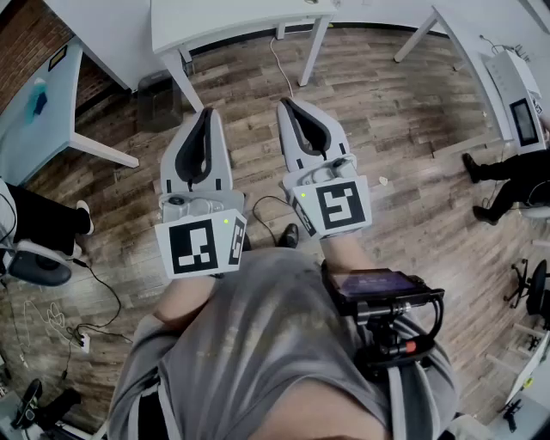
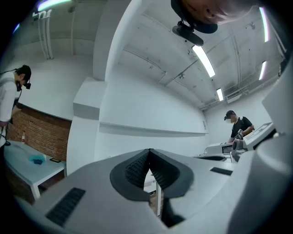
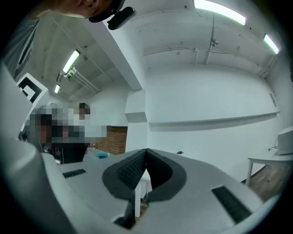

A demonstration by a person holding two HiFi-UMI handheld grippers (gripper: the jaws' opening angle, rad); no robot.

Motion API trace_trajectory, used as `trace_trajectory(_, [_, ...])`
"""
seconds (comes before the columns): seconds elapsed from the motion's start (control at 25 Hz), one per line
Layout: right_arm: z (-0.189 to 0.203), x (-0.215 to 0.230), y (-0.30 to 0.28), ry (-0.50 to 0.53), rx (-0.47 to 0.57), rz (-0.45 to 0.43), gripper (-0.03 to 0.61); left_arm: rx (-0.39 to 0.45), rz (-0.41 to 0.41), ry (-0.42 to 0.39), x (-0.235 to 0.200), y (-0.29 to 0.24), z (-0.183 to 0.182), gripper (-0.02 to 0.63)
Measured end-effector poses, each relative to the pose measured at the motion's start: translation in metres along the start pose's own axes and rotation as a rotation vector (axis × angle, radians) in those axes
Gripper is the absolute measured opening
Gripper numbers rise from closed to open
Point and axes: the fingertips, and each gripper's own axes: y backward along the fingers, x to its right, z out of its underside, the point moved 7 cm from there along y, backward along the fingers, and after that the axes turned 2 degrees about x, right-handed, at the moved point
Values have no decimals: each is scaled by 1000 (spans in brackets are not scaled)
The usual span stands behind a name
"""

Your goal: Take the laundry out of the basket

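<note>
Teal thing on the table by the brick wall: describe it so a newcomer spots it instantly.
Start at the brick wall in the head view's top-left corner; a long pale table stands beside it. On its top lies a small teal object, the only bright colour there, unlike the flat black item nearby.

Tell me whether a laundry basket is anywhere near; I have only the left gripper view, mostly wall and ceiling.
Observer: None shows in any view. The head view looks down on wood floor with nothing of the kind on it.
Operator: Report the right gripper.
Observer: The right gripper is shut and empty, held level beside the left gripper.
Operator: Name what stands ahead on the floor.
Observer: A dark bin stands by a leg of the white table.
</note>
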Motion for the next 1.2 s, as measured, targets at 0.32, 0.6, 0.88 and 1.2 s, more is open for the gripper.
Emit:
trace_trajectory(0.32, [9,39,24,-26,8,10,6,-18,9,-27,44,-12,7,8])
trace_trajectory(0.6, [15,91,41,-97,20,25,8,-40,16,-55,87,-34,10,8])
trace_trajectory(0.88, [31,120,30,-115,-15,45,8,-79,10,-38,82,-56,29,8])
trace_trajectory(1.2, [65,111,-65,-126,-78,22,8,-94,-12,18,3,-115,62,8])
